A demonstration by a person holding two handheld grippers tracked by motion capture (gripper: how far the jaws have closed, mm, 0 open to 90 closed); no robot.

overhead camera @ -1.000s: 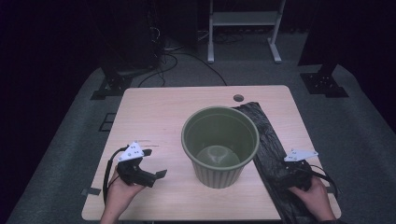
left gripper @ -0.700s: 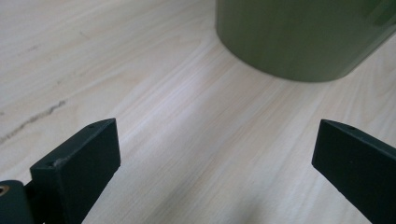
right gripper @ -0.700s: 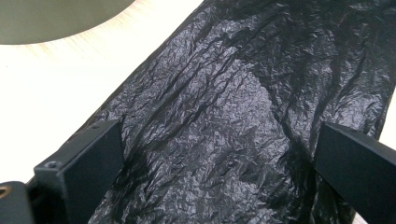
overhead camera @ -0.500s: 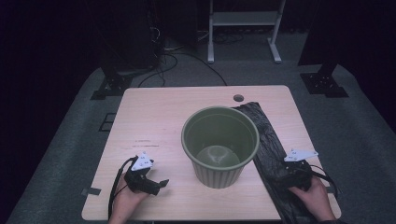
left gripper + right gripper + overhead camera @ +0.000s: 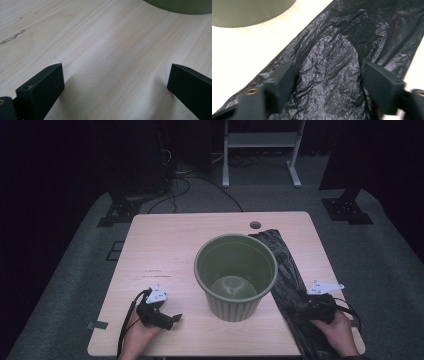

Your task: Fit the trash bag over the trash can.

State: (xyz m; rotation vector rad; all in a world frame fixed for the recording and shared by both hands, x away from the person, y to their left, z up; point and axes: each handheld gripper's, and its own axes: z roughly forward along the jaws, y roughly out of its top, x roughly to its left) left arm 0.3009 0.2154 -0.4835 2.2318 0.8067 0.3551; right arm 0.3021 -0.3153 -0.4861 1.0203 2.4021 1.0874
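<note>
No writing can be read on any thing here; the right tool [image 5: 304, 308] has just been closing, its jaws half-narrowed astride a raised fold of the black plastic bag [image 5: 337, 62] lying flat beneath it on the table [image 5: 175, 250], pads not yet pressing. The green pot [image 5: 235, 276] stands just beside that tool, between it and the left tool [image 5: 167, 319], which rests wide open on bare wood.

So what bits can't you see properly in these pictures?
- Black plastic bag: in the high view its near end runs off the bottom edge, partly under the right claw.
- Green bin: cut off by the top edge in the left claw view.
- Right claw view: blurred, so I can't tell whether the pads touch the bag.
- Small round thing on the table: too small to name.
</note>
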